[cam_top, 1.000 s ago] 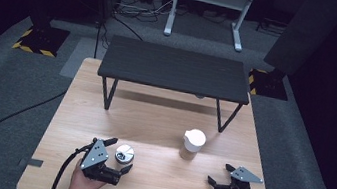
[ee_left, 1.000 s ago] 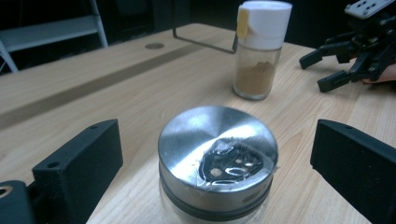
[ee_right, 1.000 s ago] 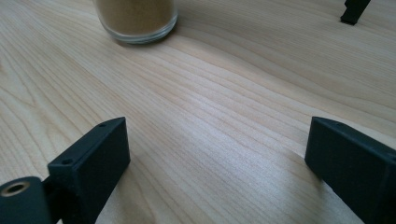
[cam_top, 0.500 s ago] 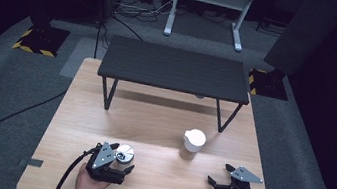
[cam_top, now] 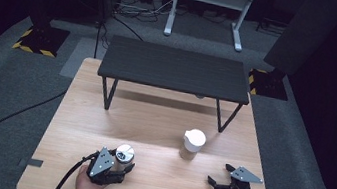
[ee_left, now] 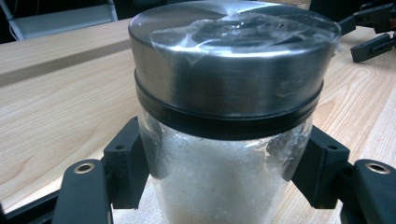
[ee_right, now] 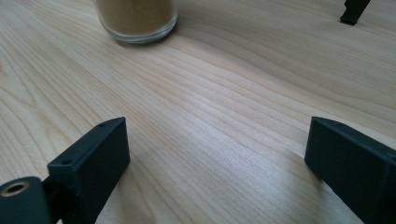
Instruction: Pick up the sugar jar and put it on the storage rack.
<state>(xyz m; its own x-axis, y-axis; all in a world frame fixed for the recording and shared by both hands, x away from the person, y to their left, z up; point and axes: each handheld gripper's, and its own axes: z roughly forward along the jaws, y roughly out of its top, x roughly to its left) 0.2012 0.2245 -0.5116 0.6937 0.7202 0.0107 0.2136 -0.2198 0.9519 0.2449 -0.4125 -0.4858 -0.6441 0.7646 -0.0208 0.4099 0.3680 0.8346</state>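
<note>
- The left gripper (ee_left: 219, 182) has its two black jaws pressed against the clear glass sides of a jar (ee_left: 229, 121), one on each side, clamping it just below the lid.
- The jar holds a white grainy powder and wears a brushed metal lid (ee_left: 233, 60) with a black ring beneath it; a crinkled clear film lies across the top of the lid.
- In the high view the same jar (cam_top: 123, 156) stands upright at the near left of the wooden table (cam_top: 152, 122), with the left gripper (cam_top: 117, 168) wrapped round it and a hand (cam_top: 86, 188) behind.
- The right gripper (ee_right: 215, 163) has its jaws spread wide apart, with bare wood between them and nothing held.
- In the high view the right gripper (cam_top: 218, 178) sits low over the near right of the table, well apart from the left one.
- A second jar (cam_top: 192, 145) with a white lid and brownish contents stands near the table's middle, between the two grippers and farther from the person; its glass base (ee_right: 136, 18) appears ahead of the right jaws.
- A low black bench (cam_top: 176, 69) stands across the far part of the table.
</note>
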